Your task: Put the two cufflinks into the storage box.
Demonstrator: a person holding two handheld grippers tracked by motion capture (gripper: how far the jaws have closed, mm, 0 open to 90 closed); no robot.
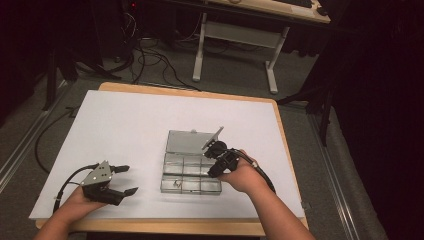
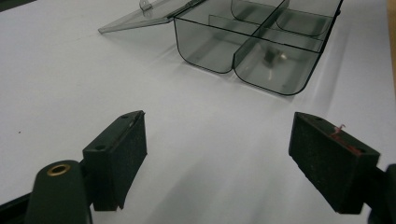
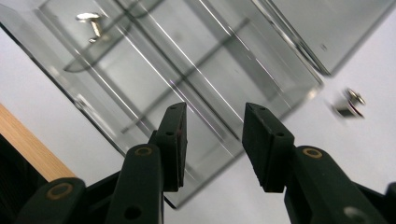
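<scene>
Dim room, grey floor

A white-legged desk (image 1: pixel 240 30) stands beyond the surface (image 1: pixel 125 125); black cables (image 1: pixel 150 60) trail across the carpet (image 1: pixel 310 150).

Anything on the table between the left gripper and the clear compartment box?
Nothing: in the left gripper view, only bare white tabletop lies between the left gripper and the clear compartment box.

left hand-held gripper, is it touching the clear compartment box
Apart. The left gripper view shows bare white table surface between the open left hand-held gripper and the clear compartment box; the high view agrees.
</scene>
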